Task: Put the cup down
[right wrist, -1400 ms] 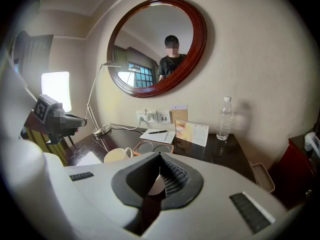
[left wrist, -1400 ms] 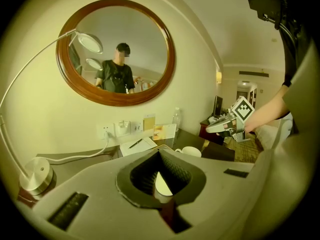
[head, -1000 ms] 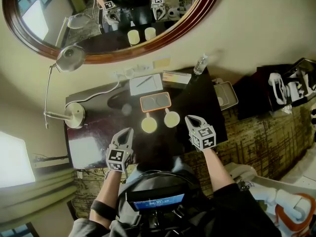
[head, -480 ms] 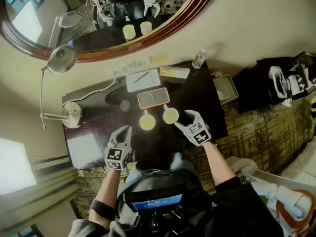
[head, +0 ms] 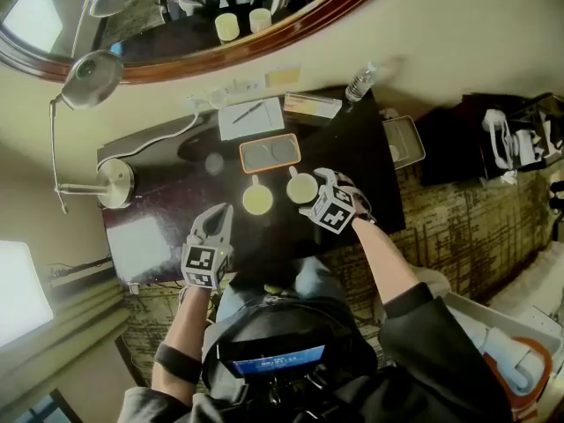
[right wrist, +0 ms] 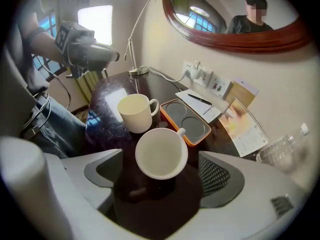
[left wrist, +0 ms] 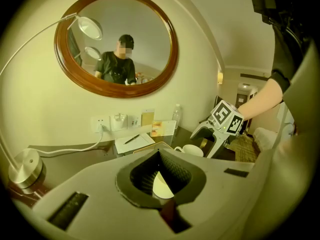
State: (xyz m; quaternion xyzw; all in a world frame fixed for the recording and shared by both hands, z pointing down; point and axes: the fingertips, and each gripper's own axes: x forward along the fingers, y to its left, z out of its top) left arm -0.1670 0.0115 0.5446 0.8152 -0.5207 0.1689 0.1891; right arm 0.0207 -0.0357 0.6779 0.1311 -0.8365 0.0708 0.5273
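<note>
Head view and both gripper views. Right gripper [head: 315,190] low over the dark table [head: 357,161], jaws just opened and now released, set wide to either side of the cup [head: 301,186] with neither pad touching it. Cup upright on the table just in front of the orange tray [head: 270,152], handle toward the tray; base hidden beneath its own rim in the right gripper view. Second cup [head: 257,199] just beside, on the left gripper's side. Left gripper [head: 222,220] near the table's front edge, jaws clenched on nothing; only a pale, unidentifiable sliver visible through its pads. Oval mirror [head: 291,26] cut off at the top edge. Water bottle [right wrist: 282,156] blurred at the margin.
</note>
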